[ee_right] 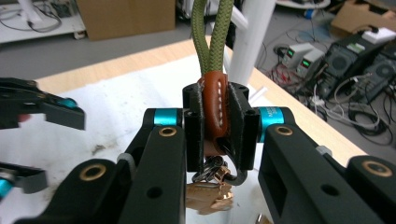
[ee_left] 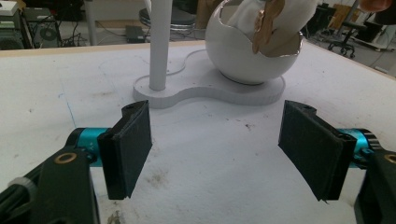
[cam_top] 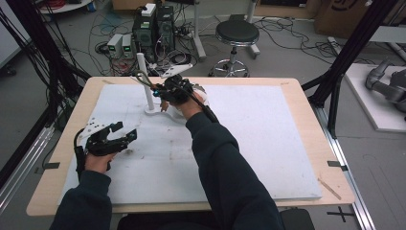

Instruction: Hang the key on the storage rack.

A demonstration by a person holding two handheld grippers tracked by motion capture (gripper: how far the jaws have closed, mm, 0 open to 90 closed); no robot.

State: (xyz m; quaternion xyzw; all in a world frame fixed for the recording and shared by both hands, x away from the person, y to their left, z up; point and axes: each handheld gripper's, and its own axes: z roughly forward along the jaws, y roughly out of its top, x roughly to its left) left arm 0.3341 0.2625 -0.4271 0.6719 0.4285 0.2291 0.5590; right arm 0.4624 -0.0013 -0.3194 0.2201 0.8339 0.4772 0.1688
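My right gripper (ee_right: 215, 95) is shut on the brown leather sleeve (ee_right: 215, 109) of a keychain. Its green cord loop (ee_right: 213, 32) rises from the jaws, and a metal ring with a copper tag (ee_right: 210, 195) hangs below. In the high view that gripper (cam_top: 161, 91) holds the loop (cam_top: 141, 76) beside the white post (cam_top: 143, 79) of a stand, above a white bowl (cam_top: 201, 98). My left gripper (cam_top: 125, 132) rests low at the mat's left, open and holding nothing. Past its jaws (ee_left: 217, 140) I see the post (ee_left: 159, 46), the stand's base (ee_left: 210, 95) and the bowl (ee_left: 252, 56).
A white mat (cam_top: 268, 143) covers most of the wooden table (cam_top: 311, 96). Beyond the far edge are a stool (cam_top: 236, 36), power supplies (cam_top: 120, 45) and cables on the floor. Black frame posts (cam_top: 352, 48) stand at the right.
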